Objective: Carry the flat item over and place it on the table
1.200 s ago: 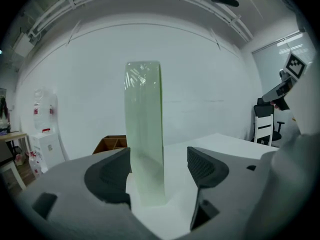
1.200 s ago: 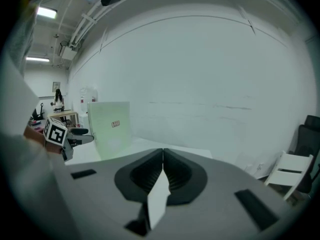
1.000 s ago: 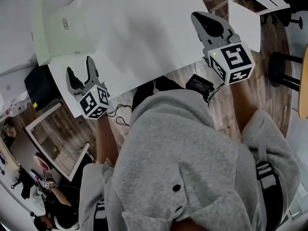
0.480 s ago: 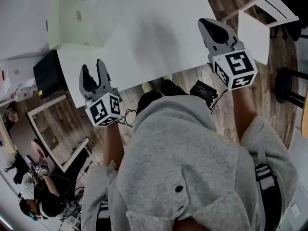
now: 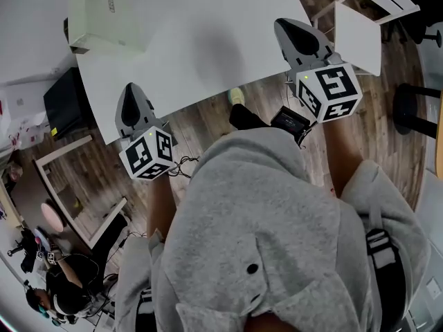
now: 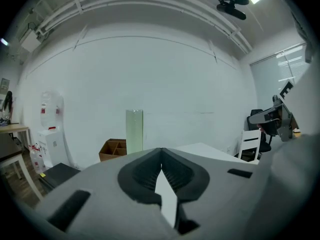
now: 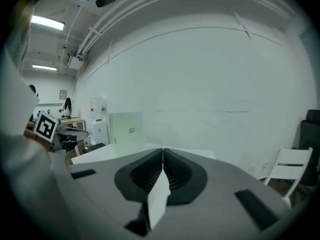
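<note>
The flat item is a pale green panel point(image 5: 107, 12) standing upright at the far left corner of the white table point(image 5: 208, 40), against the wall. The left gripper view shows it edge-on point(image 6: 134, 131), and the right gripper view shows its face with a small label point(image 7: 125, 129). My left gripper point(image 5: 130, 88) hangs over the table's near left corner, shut with nothing between its jaws point(image 6: 161, 151). My right gripper point(image 5: 285, 25) hovers by the table's right edge, also shut and empty point(image 7: 163, 151). Both are well short of the panel.
A white chair point(image 5: 360, 19) stands right of the table, with a black stool point(image 5: 415, 109) beyond it. A black box point(image 5: 59, 102) and a white frame point(image 5: 76, 192) lie on the floor at left. A cardboard divider box point(image 6: 112, 149) and a water dispenser point(image 6: 50, 129) stand by the wall.
My left gripper's jaws have gone from wide open to shut, with nothing caught in them. The right gripper stays shut in much the same place.
</note>
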